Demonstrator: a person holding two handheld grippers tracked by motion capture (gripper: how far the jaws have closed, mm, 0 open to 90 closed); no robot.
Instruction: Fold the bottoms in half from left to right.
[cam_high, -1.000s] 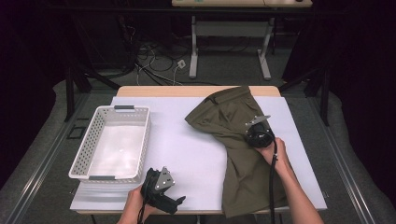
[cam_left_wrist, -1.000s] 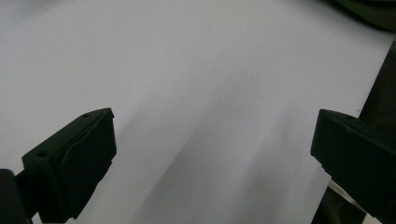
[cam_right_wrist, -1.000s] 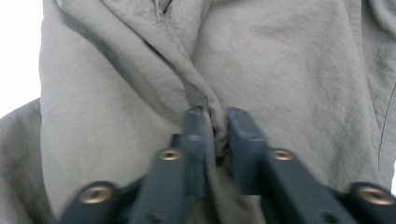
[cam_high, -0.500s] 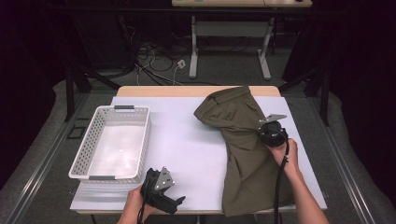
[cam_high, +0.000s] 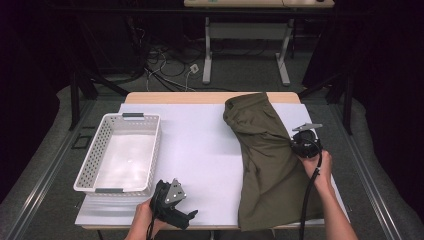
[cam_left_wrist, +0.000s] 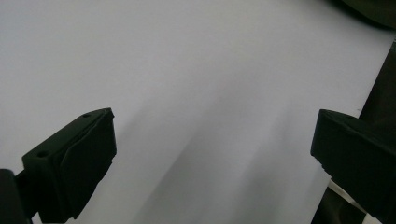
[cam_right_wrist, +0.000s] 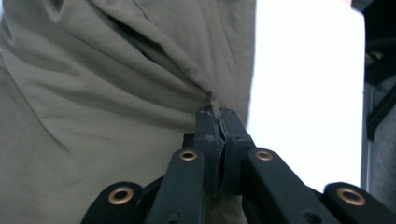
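Olive trousers (cam_high: 267, 165) have slid away from the white basket (cam_high: 120, 152), pinched at their edge by the right gripper (cam_high: 295, 144); spreading continues, likely.

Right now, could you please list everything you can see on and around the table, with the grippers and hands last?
Garment: one, olive green, lying lengthwise on the right part of the table, pinched at its right edge.
Basket: one, white, perforated, on the left part of the table, nothing in it.
Table: one, white top with a wooden far edge.
Cables: several, dark and white, on the floor beyond the table.
Desk legs: two, white, on the floor at the back.
Left gripper: one, black, jaws apart over bare table at the near edge.
Right gripper: one, black, shut on a fold of the garment.
Hands: two, at the near edge.
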